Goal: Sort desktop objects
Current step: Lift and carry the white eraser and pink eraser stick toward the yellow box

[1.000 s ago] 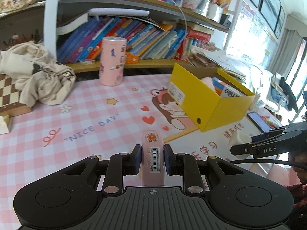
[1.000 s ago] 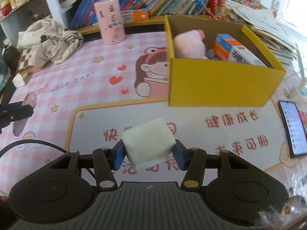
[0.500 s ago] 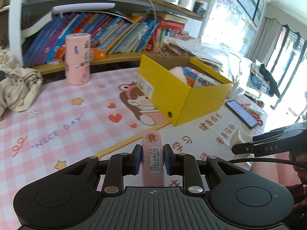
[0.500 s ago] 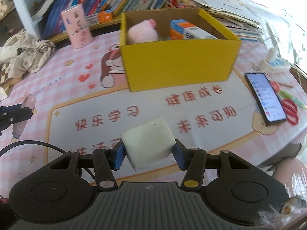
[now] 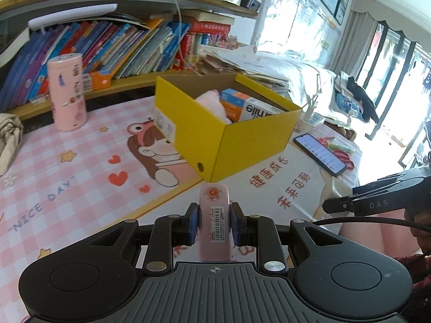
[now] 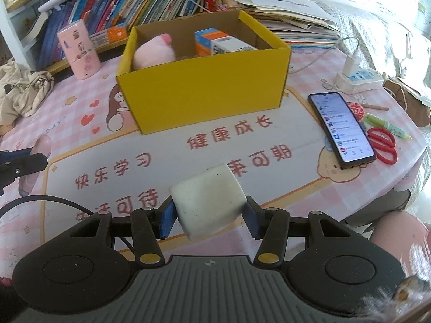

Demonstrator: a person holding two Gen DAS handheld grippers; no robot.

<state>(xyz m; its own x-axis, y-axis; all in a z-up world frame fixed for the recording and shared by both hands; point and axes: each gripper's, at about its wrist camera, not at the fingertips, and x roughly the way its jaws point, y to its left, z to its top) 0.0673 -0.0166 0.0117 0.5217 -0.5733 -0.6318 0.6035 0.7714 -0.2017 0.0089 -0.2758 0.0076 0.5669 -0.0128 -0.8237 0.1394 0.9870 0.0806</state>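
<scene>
My left jaws clamp a pink tube (image 5: 214, 220) (barcode up) between the pads; my right jaws grip a white sponge block (image 6: 208, 200), both short of the yellow box (image 6: 204, 91).

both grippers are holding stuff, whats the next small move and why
Probably carry the right gripper forward and up over the yellow box, since its white block is clamped short of the open top. The left gripper holds a pink case, also short of it.

boxes 1 (image 6: 204, 94) — phones 1 (image 6: 340, 126) — scissors 1 (image 6: 383, 145) — pink canisters 1 (image 6: 78, 49)
</scene>
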